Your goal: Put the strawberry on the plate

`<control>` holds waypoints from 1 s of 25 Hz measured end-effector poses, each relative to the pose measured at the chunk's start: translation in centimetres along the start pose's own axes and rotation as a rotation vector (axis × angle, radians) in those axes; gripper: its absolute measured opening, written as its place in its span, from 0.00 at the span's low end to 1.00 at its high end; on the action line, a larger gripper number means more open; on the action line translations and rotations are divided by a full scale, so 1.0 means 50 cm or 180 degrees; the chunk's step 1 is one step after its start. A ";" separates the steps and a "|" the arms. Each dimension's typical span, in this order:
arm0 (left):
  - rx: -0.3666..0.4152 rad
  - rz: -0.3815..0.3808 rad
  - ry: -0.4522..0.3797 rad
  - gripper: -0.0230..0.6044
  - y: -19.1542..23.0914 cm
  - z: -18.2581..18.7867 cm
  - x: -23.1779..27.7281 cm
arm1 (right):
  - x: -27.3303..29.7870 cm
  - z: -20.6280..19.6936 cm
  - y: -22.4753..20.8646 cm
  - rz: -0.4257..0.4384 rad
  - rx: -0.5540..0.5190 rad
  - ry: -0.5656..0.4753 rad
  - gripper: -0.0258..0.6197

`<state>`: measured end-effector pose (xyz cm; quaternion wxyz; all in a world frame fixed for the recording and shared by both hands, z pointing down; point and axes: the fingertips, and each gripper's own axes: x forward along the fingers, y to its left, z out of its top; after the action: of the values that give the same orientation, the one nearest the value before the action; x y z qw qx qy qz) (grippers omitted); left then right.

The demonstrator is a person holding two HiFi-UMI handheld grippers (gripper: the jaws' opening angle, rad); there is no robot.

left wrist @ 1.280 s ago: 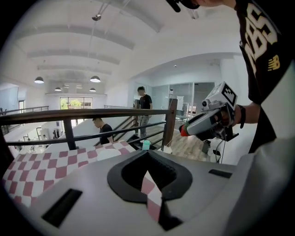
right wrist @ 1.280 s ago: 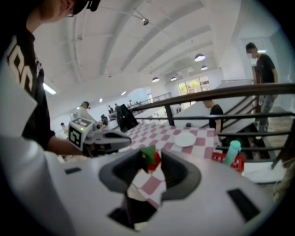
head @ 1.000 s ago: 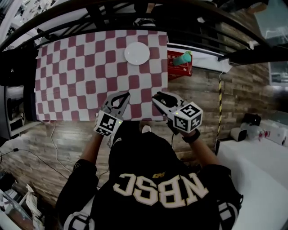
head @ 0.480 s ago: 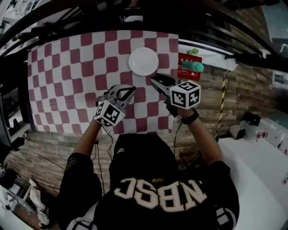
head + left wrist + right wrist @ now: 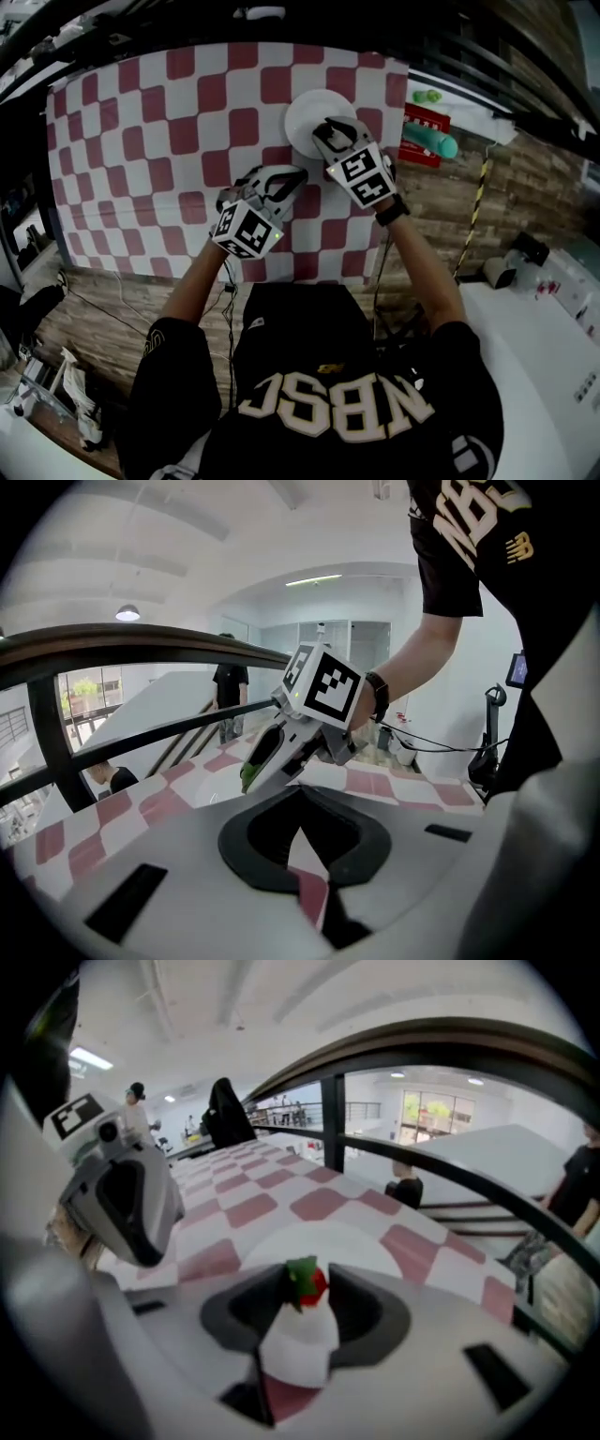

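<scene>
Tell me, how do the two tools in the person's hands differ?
The right tool grips a strawberry; the left tool's jaws are together on nothing. The right tool hangs over the white plate; the left tool is over the checkered cloth beside it. Each carries a black-and-white marker cube.

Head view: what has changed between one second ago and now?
Both grippers moved forward over the checkered cloth. The right gripper, shut on the strawberry, went from the near edge to above the plate. The left gripper, shut and empty, followed beside it. Plate and cloth kept their places.
</scene>
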<state>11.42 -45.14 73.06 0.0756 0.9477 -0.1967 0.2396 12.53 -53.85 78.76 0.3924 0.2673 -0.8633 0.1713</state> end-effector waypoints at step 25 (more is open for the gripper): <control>-0.0534 0.0802 -0.0463 0.06 -0.094 0.201 -0.159 | -0.359 0.105 0.063 -0.0505 0.0313 -0.1332 0.20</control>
<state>11.19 -40.55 60.20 0.1093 0.9207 -0.3383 0.1607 17.46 -48.12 61.37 0.2035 0.3829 -0.8927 0.1225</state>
